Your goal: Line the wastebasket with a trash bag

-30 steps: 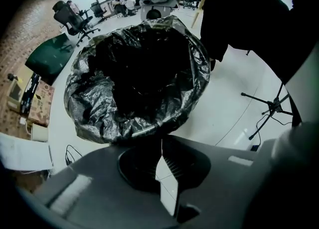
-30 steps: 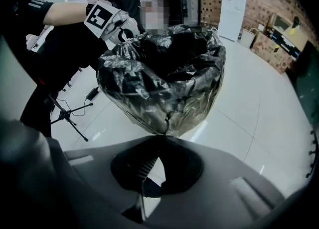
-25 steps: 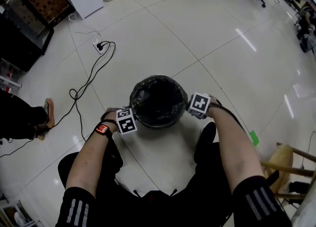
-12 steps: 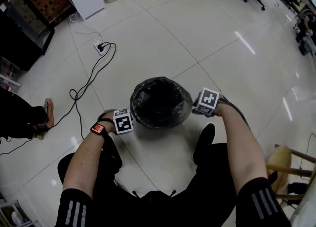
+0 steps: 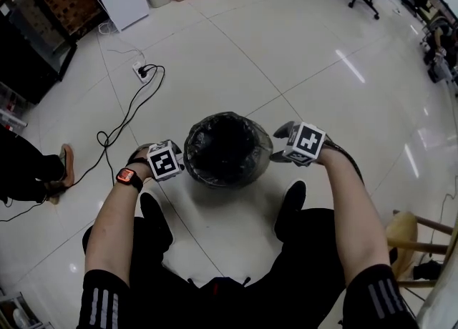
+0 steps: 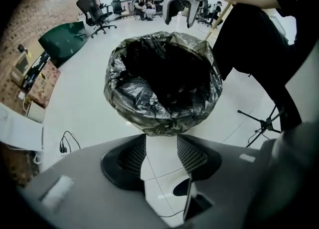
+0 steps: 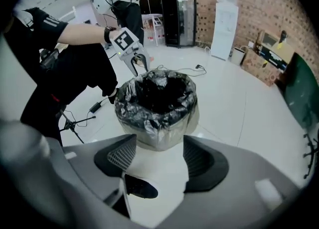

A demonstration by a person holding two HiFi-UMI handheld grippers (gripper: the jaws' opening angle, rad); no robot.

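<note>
Both tongs opening beside the lined wastebasket, nothing held.
We are opening the left tongs [image 6: 159, 156] and the right tongs [image 7: 152, 166]. Both jaw pairs are standing wide with only floor showing between the pads. The wastebasket [image 7: 167, 141] is sitting between the two tongs, just ahead of and below each jaw pair. The trash bag [image 5: 226, 143] is lying crumpled over its rim all round. We are judging the lining as nearly done. To finish cleanly we are keeping the pads off the film so they don't snag the collar. If any stretch looks shallow, we are re-pinching only the outer fold nearest that jaw and tugging it down.
</note>
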